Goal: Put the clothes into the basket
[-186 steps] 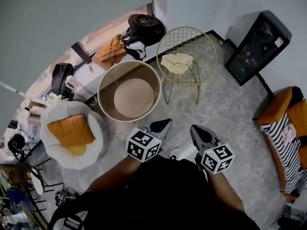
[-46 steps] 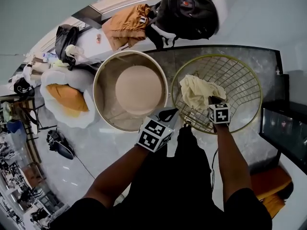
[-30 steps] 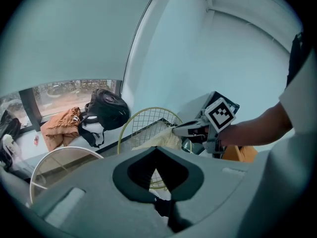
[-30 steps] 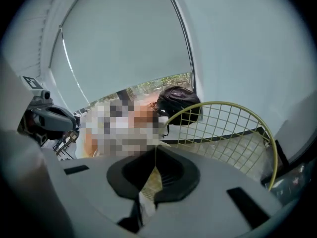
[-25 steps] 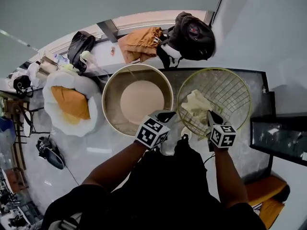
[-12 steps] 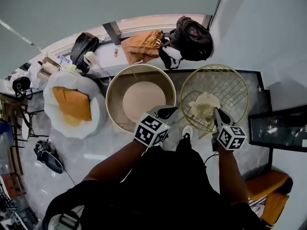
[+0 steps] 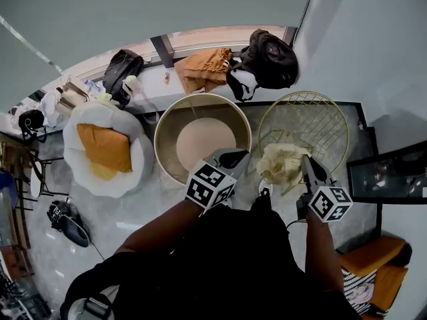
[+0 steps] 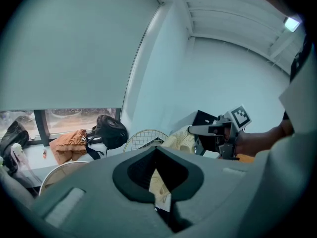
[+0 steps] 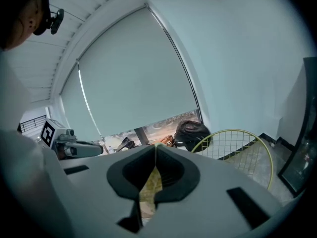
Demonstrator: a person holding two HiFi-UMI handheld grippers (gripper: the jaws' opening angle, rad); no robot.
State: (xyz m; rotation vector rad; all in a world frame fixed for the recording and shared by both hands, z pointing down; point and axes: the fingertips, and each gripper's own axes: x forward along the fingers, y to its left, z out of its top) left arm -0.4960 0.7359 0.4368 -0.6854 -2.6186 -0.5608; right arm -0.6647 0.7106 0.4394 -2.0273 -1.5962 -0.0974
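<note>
Cloth (image 7: pixel 280 165) has risen off the chair (image 7: pixel 313 115), pinched in the right gripper (image 7: pixel 307 161), probably bound for the basket (image 7: pixel 167 132); left gripper (image 7: pixel 233 156) closed, empty.

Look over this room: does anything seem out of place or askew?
An orange garment lies crumpled on the window ledge beside a black backpack, outside the basket. Nothing looks spilled or damaged.

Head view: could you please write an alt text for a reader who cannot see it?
Seen from above, the right gripper holds a cream cloth over the near edge of a gold wire chair, next to a round beige basket. The left gripper, shut and empty, hangs over the basket's near rim.
</note>
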